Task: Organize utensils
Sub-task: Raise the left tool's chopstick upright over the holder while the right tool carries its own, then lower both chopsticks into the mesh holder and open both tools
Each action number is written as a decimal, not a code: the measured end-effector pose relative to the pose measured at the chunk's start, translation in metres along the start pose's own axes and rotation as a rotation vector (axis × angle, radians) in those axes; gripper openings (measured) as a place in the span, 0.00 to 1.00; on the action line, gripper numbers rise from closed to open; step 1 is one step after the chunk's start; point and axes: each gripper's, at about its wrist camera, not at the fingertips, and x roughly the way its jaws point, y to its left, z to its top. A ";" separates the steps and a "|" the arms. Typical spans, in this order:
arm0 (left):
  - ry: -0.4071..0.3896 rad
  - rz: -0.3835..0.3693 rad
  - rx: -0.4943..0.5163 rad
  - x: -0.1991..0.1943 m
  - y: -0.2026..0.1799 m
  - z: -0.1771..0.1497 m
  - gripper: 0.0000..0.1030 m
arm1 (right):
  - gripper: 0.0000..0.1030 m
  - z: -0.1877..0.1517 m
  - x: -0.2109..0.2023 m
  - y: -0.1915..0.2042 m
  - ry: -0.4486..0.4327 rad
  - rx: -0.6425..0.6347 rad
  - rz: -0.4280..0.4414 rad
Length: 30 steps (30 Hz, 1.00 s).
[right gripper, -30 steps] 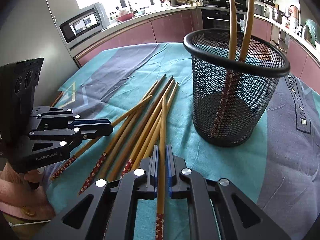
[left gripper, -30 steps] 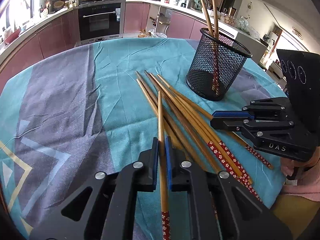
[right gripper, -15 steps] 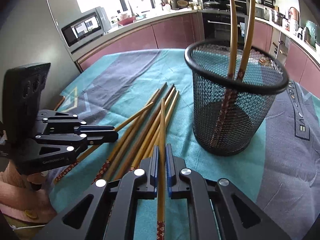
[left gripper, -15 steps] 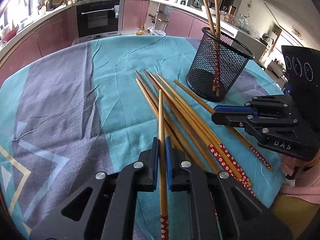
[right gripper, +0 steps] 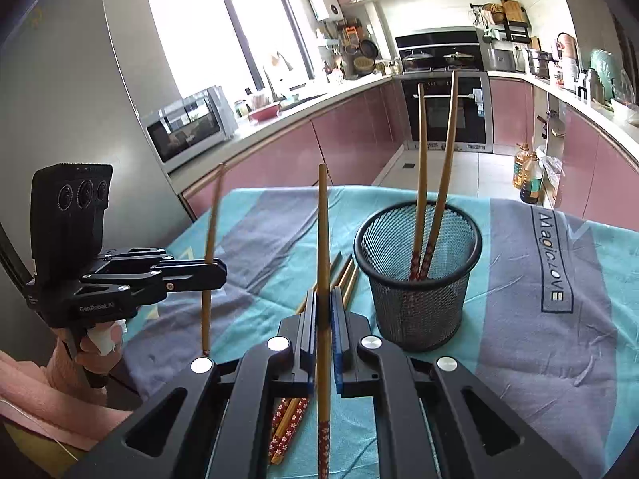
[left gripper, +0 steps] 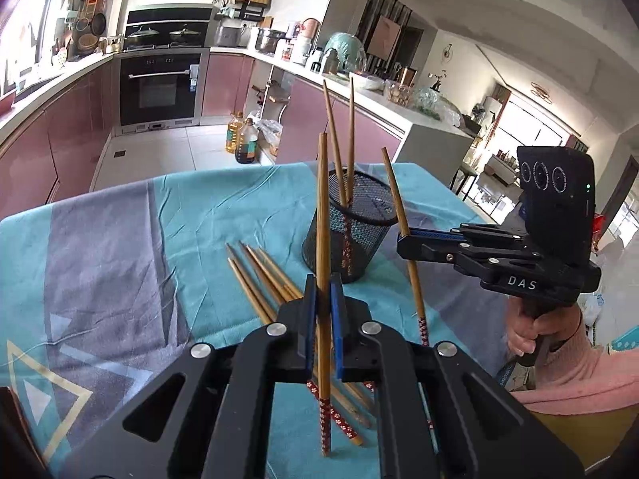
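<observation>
My left gripper (left gripper: pixel 322 285) is shut on a wooden chopstick (left gripper: pixel 322 207) with a red flowered handle, lifted above the table and standing steeply, tip up. In the right wrist view my right gripper (right gripper: pixel 323 303) is shut on another such chopstick (right gripper: pixel 323 231), also raised. A black mesh cup (left gripper: pixel 346 239) stands on the table just beyond both, with two chopsticks (right gripper: pixel 421 151) leaning in it. Several loose chopsticks (left gripper: pixel 259 279) lie on the cloth below the grippers. Each wrist view shows the other gripper from the side: right (left gripper: pixel 402 236), left (right gripper: pixel 219 275).
The table wears a teal and grey cloth (left gripper: pixel 120 239). A hand in a pink sleeve (left gripper: pixel 559 343) holds the right gripper's handle. Beyond the table's far edge are pink kitchen cabinets, an oven (left gripper: pixel 159 88) and oil bottles (left gripper: pixel 241 141) on the floor.
Both grippers rose off the table, each carrying its chopstick, and tilted up so the kitchen fills more of the view. The held chopsticks left the pile and now stand steeply.
</observation>
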 end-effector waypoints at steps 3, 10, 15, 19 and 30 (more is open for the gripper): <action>-0.038 -0.018 0.012 -0.012 -0.006 0.010 0.07 | 0.06 0.005 -0.010 -0.004 -0.032 0.011 0.009; -0.120 -0.044 0.021 -0.031 -0.013 0.033 0.07 | 0.06 0.022 -0.030 -0.009 -0.098 0.015 0.016; -0.176 -0.049 0.014 -0.035 -0.016 0.056 0.07 | 0.06 0.044 -0.045 -0.013 -0.163 0.002 0.015; -0.221 -0.052 0.018 -0.037 -0.023 0.078 0.07 | 0.06 0.064 -0.057 -0.014 -0.212 -0.016 0.003; -0.292 -0.062 0.073 -0.038 -0.053 0.122 0.07 | 0.06 0.095 -0.078 -0.020 -0.319 -0.040 -0.055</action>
